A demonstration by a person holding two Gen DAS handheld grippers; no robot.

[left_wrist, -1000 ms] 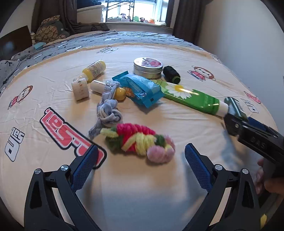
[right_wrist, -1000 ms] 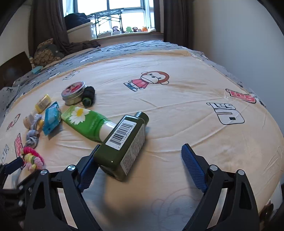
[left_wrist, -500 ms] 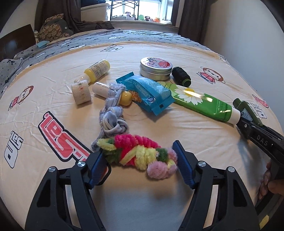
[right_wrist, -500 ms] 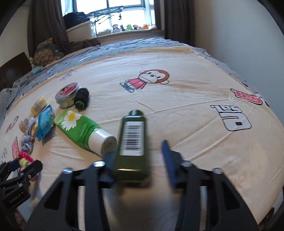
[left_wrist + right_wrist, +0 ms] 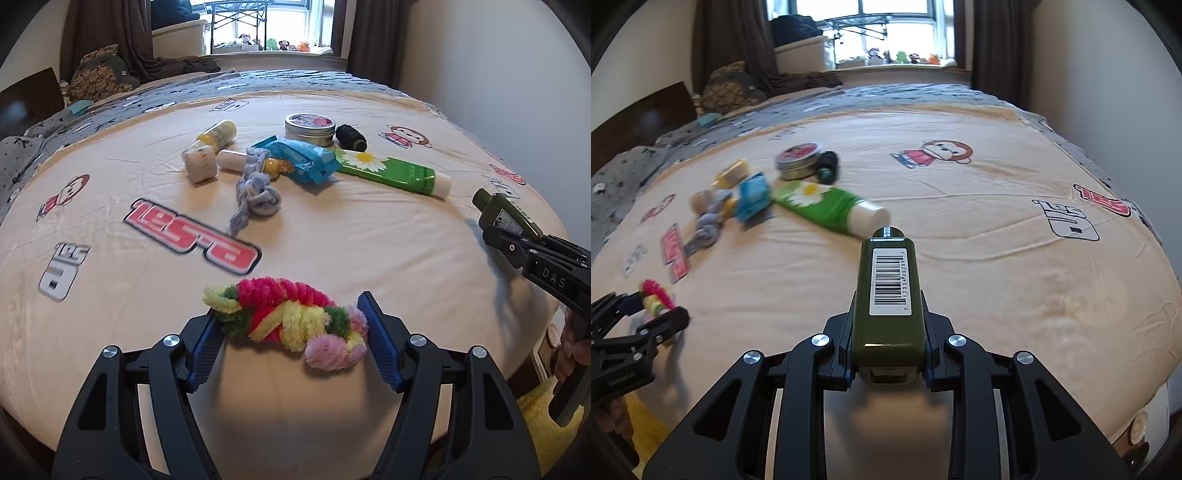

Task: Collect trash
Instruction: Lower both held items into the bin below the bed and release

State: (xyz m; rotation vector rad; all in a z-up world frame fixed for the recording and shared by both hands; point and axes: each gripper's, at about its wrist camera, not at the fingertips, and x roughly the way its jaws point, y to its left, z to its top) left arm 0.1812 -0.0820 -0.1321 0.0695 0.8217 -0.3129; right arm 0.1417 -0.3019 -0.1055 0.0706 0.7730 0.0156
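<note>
Across a cream bedsheet point(image 5: 332, 236) printed with monkeys and mirrored red lettering, the right gripper point(image 5: 888, 332) clamps a dark green bottle point(image 5: 886, 291) with a barcode label, while the left gripper point(image 5: 288, 338) pinches a pink-and-yellow chenille bundle point(image 5: 288, 317); "DAS" marks the right gripper's side.

Bed point(image 5: 369, 240); green tube point(image 5: 395, 171), round tin point(image 5: 309, 127), blue packet point(image 5: 303, 160) on sheet

One dark green flat plastic bottle point(image 5: 888, 295), one green daisy-print tube point(image 5: 391, 170), one round metal tin point(image 5: 309, 128), one blue foil packet point(image 5: 304, 159), two small yellow bottles point(image 5: 218, 134), one multicolour chenille bundle point(image 5: 288, 317), one grey knotted rope point(image 5: 255, 194), one black thread spool point(image 5: 350, 136), one beige tape roll point(image 5: 199, 164)
</note>
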